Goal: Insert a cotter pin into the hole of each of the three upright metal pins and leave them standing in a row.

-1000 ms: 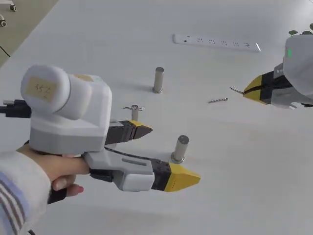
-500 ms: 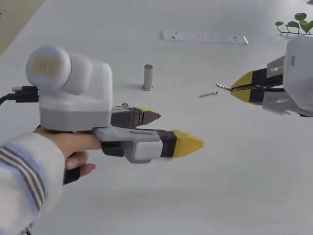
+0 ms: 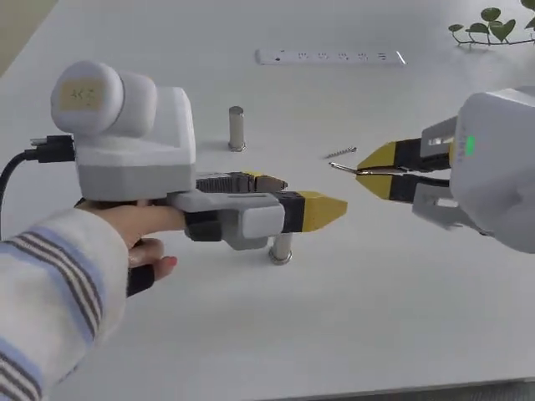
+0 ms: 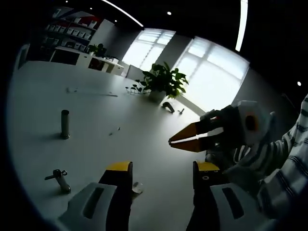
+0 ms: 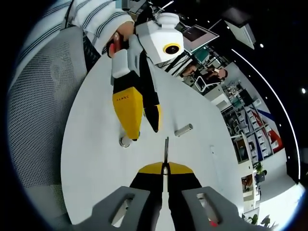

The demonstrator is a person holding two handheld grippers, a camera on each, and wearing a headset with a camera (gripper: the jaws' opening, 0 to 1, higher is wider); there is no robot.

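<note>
My left gripper (image 3: 305,196) hangs open with nothing between its jaws, right over the nearest upright metal pin (image 3: 282,249), whose top shows low between the jaws (image 4: 137,187). To its right, my right gripper (image 3: 372,171) is shut on a cotter pin (image 3: 343,168) that points left toward the left gripper. In the right gripper view that cotter pin (image 5: 166,149) sticks out ahead of the shut jaws. A second bare pin (image 3: 236,128) stands farther back. A third pin (image 4: 60,177) has a cotter pin through it. A loose cotter pin (image 3: 340,153) lies on the white table (image 3: 251,334).
A white power strip (image 3: 330,57) lies along the far side of the table. A potted plant's leaves (image 3: 489,23) show at the far right. A black cable (image 3: 21,167) trails from the left gripper's rear. A mesh chair back (image 5: 43,110) sits beside the table.
The left gripper has moved right and now hangs over the nearest pin. The right gripper, still holding its cotter pin, has come left and nearer to the left gripper.
</note>
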